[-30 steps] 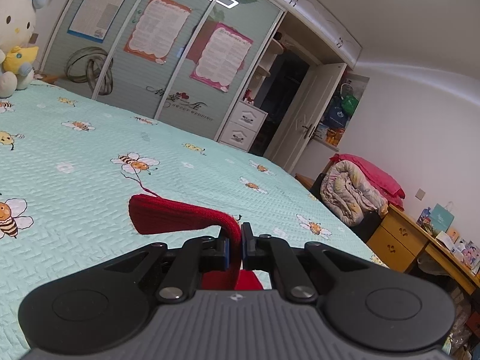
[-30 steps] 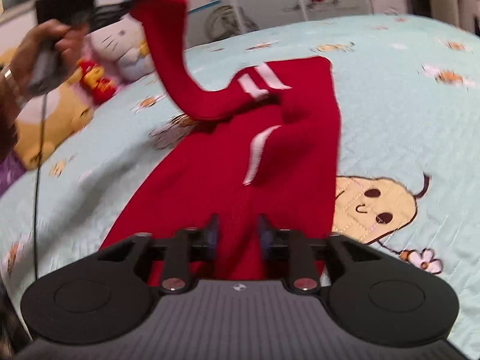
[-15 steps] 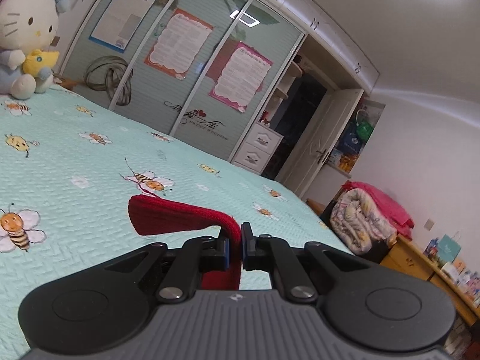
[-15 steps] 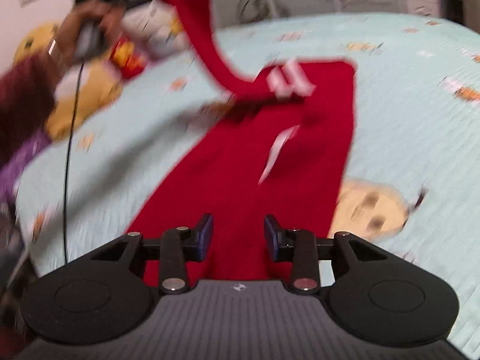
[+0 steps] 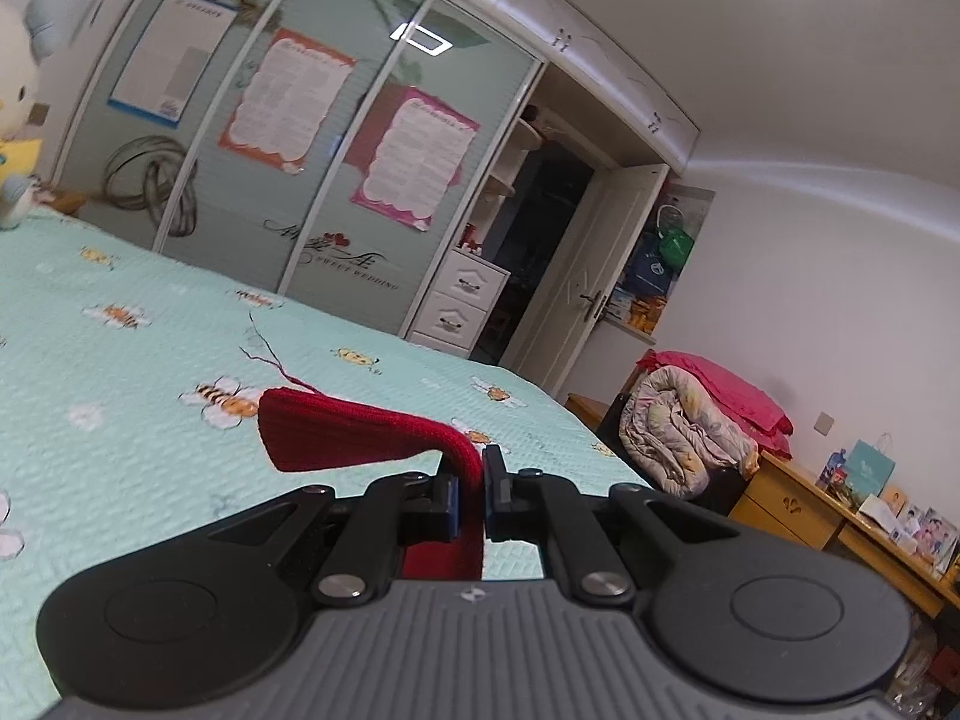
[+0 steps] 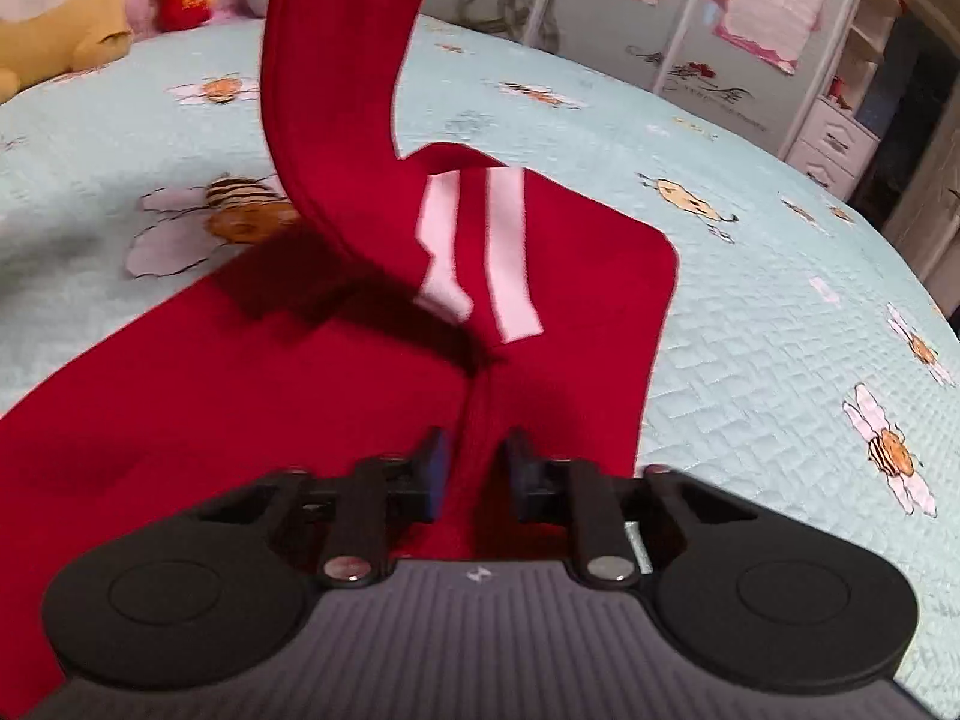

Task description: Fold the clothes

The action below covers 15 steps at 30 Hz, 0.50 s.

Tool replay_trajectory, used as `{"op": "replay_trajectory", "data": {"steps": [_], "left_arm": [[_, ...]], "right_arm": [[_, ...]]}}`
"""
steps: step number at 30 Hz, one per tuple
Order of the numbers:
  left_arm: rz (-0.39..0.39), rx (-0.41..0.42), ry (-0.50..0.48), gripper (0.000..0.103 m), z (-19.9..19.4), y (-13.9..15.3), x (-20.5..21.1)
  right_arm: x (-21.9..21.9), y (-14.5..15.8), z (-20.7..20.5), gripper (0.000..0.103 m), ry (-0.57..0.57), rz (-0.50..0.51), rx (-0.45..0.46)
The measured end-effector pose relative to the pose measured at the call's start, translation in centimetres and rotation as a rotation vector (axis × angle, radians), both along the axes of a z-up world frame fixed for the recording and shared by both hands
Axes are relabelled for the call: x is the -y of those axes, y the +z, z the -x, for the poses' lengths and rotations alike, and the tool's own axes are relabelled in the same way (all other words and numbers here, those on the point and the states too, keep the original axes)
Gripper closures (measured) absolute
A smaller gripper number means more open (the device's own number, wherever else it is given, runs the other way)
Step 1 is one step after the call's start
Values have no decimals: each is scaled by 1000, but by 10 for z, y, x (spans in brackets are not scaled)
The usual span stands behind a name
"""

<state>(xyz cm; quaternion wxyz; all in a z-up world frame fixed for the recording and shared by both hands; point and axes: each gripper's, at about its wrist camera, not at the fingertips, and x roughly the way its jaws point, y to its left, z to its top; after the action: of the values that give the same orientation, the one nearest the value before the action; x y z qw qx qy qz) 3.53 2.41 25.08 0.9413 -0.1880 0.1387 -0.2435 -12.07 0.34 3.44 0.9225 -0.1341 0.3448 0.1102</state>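
Two grippers: one is seen in each wrist view, both at a red knitted garment on a bed.
Left gripper (image 5: 470,501): the jaws are drawn narrow and are clamped on a ribbed red edge; a thin gap is left on the right-hand side of the cloth.
Held edge (image 5: 360,435): it is carried up out of the jaws and bent away to their left, clear of the bedspread.
Right gripper (image 6: 476,471): the jaws are set somewhat apart with a raised fold of red cloth between them; whether the cloth is pinched cannot be told, since the frame is blurred.
Garment (image 6: 210,384): the body is spread flat on the bed, ahead of and to the left of the right jaws.
Sleeve (image 6: 336,72): it is lifted from the body and is carried up out of the top of the frame, ahead of the right jaws.
White stripes (image 6: 480,246): two bands are seen on the sleeve, directly ahead of the right jaws, over the flat body.
Bedspread (image 6: 750,324): pale green quilting printed with bees and flowers is seen on all sides of the garment.
Plush toys (image 6: 72,6): they are placed at the far left, beyond the right jaws.
Wardrobe (image 5: 312,138): sliding doors with posters are seen beyond the bed, far ahead of the left jaws.
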Motion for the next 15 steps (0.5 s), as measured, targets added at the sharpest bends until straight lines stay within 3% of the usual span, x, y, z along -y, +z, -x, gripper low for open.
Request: {"op": "replay_trajectory", "data": {"steps": [5, 9, 11, 15], "left_arm": [[20, 117, -42, 98, 6, 23, 14], [-17, 137, -49, 98, 10, 24, 25], [-32, 125, -49, 98, 8, 22, 27], [-19, 98, -110, 98, 11, 22, 32]], "right_arm": [[43, 10, -7, 97, -133, -478, -12], [48, -14, -19, 89, -115, -564, -65], [60, -14, -13, 73, -108, -668, -56], [82, -10, 7, 70, -138, -847, -37]]}}
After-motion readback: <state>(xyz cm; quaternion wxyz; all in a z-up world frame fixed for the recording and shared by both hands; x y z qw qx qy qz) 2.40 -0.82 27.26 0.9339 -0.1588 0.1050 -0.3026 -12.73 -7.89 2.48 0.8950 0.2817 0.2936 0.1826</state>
